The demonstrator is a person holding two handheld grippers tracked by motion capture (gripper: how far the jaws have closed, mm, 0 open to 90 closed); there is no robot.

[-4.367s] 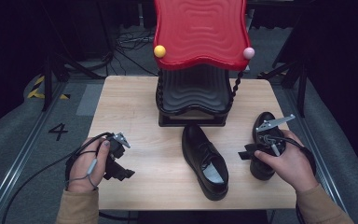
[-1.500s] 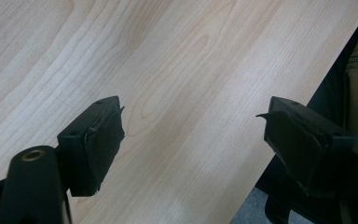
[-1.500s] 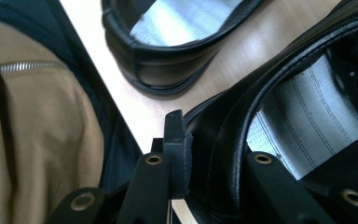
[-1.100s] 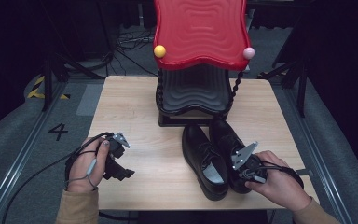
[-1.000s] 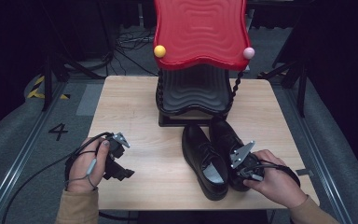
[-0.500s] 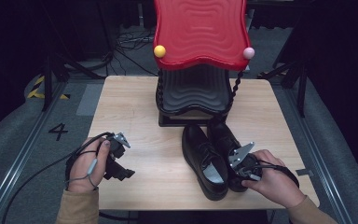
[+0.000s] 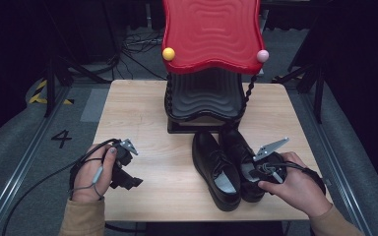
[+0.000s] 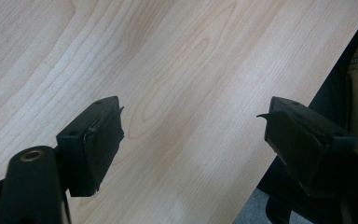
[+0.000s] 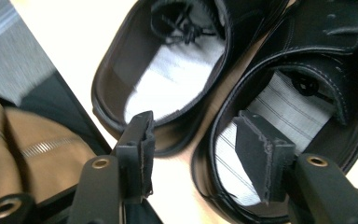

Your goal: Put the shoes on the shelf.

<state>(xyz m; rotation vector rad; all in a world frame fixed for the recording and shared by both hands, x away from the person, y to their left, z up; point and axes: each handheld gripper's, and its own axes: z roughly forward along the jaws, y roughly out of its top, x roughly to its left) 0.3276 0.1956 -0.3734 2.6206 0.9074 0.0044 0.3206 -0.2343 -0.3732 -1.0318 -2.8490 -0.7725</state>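
Red rack [image 7: 210,34] (wavy shelves) on table [image 7: 138,113]

Two shoes stand side by side, touching, near the tabletop's [image 7: 142,113] front edge, right of its middle: the left shoe [image 7: 215,169] and the right shoe [image 7: 241,162], toes toward the far edge. Behind them, at the middle of the far edge, stands a tiered rack [image 7: 204,93]. The right tongs [image 7: 258,169] straddle the right shoe's inner wall at the heel. The left tongs [image 7: 128,182] sit over the front left corner.
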